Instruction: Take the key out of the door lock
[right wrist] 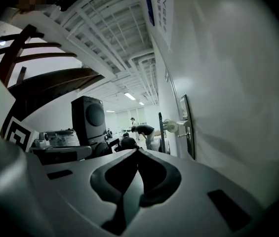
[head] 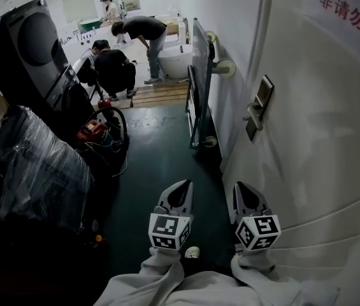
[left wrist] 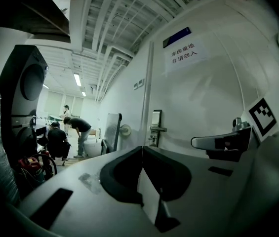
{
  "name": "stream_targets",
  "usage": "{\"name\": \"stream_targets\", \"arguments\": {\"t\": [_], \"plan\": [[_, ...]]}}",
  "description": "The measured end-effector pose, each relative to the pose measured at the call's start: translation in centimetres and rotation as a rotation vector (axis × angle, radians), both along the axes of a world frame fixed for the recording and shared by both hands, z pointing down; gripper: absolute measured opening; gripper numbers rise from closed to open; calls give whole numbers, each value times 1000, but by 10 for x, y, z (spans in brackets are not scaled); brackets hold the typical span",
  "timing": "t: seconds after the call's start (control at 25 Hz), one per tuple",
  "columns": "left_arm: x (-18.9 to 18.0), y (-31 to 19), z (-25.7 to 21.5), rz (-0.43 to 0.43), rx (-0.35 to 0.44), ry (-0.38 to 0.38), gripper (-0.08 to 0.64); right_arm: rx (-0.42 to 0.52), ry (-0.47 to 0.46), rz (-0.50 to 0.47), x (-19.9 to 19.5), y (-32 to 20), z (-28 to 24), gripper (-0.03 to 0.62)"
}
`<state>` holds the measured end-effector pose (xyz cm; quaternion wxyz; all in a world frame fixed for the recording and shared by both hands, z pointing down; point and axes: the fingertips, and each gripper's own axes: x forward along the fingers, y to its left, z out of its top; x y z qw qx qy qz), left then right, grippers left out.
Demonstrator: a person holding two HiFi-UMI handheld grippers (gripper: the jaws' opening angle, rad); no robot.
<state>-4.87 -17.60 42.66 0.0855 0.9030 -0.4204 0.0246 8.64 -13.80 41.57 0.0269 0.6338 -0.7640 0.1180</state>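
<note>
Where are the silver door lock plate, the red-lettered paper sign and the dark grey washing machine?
Silver door lock plate (head: pixel 262 94): head view, upper plate.
Red-lettered paper sign (head: pixel 352 8): head view, on the lettering.
Dark grey washing machine (head: pixel 36 38): head view, round door.

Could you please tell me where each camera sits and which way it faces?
Head view: on the head, facing down; left gripper, right gripper and sleeves show.
Left gripper view: on that gripper, along its shut jaws toward the door lock.
Right gripper view: likewise, shut jaws, door beside.
Shared: the door lock, all three.
</note>
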Motion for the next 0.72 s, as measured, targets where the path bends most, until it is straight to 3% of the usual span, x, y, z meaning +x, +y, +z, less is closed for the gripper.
{"name": "stream_targets", "arguments": {"t": [0.28,0.72], "plan": [[-5,-38,8,29,-7,6,14,-2,2,30,-6,-32,8,52],[4,-35,34,102,-77,13,14,-51,8,100,3,-30,23,52]]}}
